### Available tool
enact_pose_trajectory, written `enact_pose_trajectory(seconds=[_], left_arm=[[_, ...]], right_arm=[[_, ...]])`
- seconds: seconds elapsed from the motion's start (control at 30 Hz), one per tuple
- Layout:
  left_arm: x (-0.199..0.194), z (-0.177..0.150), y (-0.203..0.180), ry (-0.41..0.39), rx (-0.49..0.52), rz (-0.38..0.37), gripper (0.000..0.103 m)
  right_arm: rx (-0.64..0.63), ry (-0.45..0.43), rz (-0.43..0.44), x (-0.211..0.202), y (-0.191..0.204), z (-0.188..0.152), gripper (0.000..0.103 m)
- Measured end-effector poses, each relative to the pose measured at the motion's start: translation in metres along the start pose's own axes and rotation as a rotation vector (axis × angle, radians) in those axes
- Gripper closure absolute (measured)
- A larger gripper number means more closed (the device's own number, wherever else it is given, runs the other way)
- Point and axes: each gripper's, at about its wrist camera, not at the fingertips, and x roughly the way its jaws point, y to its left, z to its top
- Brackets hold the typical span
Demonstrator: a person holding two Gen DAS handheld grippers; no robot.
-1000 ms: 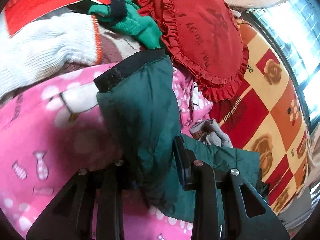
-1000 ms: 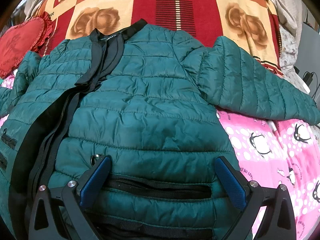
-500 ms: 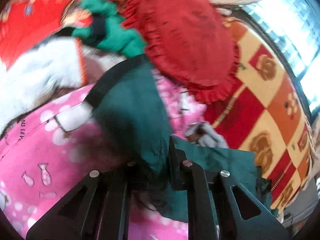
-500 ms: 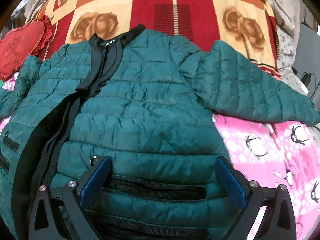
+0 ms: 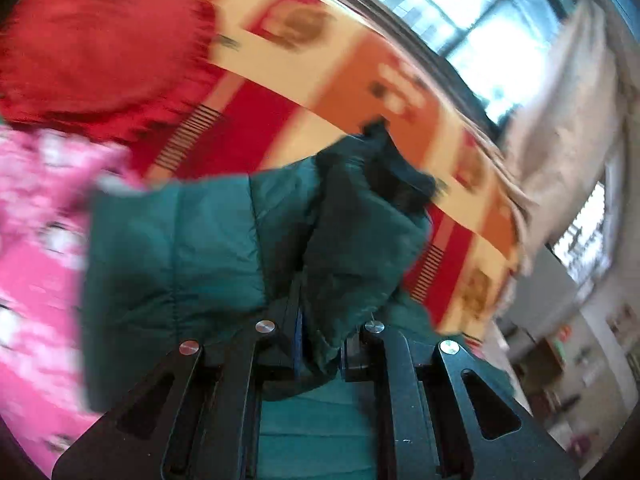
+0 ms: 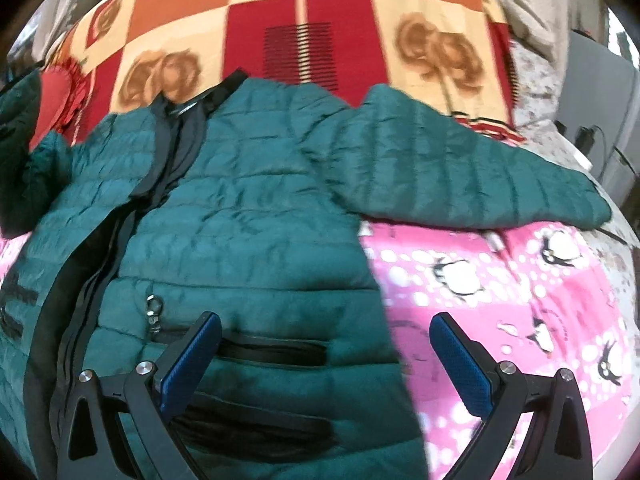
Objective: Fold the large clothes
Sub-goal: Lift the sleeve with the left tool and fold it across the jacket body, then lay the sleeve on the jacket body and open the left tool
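Note:
A dark green quilted jacket [image 6: 248,216] lies front-up on the bed, its black zipper band running down the left and one sleeve [image 6: 480,176] stretched out to the right. My left gripper [image 5: 320,320] is shut on the other sleeve [image 5: 352,240], which hangs lifted off the bed with its black cuff [image 5: 396,176] drooping away from me. My right gripper [image 6: 324,352] hovers open over the jacket's lower right edge. Its left blue pad [image 6: 192,356] is above the pocket zipper, and its right one [image 6: 460,364] is above the pink blanket.
A pink penguin-print blanket [image 6: 520,288] covers the near bed. Beyond it lies a red, orange and cream checked blanket [image 6: 304,28]. A red frilled heart cushion [image 5: 92,40] sits at the left. Bright windows [image 5: 460,4] and a pale curtain [image 5: 568,120] stand behind the bed.
My left gripper closed on the sleeve, then lifted and swung it right, away from the cushion and clothes pile. The right gripper drifted right, its right finger now over the pink blanket.

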Motion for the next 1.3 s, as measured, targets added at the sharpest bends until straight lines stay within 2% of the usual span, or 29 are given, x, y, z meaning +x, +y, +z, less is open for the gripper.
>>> enact_pose_trajectory(seconds=[0.17,0.27,0.33,0.57,0.7,0.83,0.87,0.97,1.03,1.13,1.2,1.3], left_arm=[[0.052,-0.032,-0.072,0.097,0.068,-0.13,0.092],[0.091,-0.05,-0.111,0.158,0.107,-0.173,0.092],[0.111,-0.06,-0.122,0.19,0.105,-0.184,0.092],[0.183,-0.11,-0.136,0.307,0.038,-0.189,0.092],[0.208,-0.135,-0.137,0.364,0.016,-0.177,0.092],[0.231,-0.148,-0.14,0.435,0.038,-0.107,0.091],[0.235,-0.149,-0.139,0.455,0.032,-0.096,0.09],[0.231,-0.147,-0.134,0.495,0.014,-0.107,0.076],[0.224,-0.146,-0.136,0.507,0.016,-0.126,0.059],[0.203,-0.139,-0.133,0.524,0.006,-0.145,0.045],[0.188,-0.131,-0.126,0.511,-0.001,-0.135,0.043],[0.156,-0.108,-0.103,0.45,0.016,-0.107,0.043]], right_arm=[[0.066,-0.053,-0.02,-0.013,-0.024,0.004,0.0],[0.068,-0.03,-0.019,-0.01,-0.03,0.004,0.0],[0.073,-0.006,-0.02,-0.006,-0.035,0.002,0.0],[0.096,0.034,-0.009,0.0,-0.058,-0.007,0.0],[0.12,0.034,-0.001,-0.001,-0.069,-0.01,0.0],[0.14,0.034,0.003,-0.001,-0.076,-0.009,0.0],[0.142,0.035,0.001,-0.001,-0.076,-0.009,0.0],[0.148,0.036,-0.006,0.0,-0.074,-0.007,0.0],[0.152,0.034,-0.012,0.001,-0.072,-0.006,0.0],[0.173,0.02,-0.008,0.0,-0.069,-0.003,0.0],[0.186,0.001,-0.012,-0.002,-0.065,0.001,0.0],[0.201,-0.033,-0.013,-0.006,-0.054,0.007,0.0]])
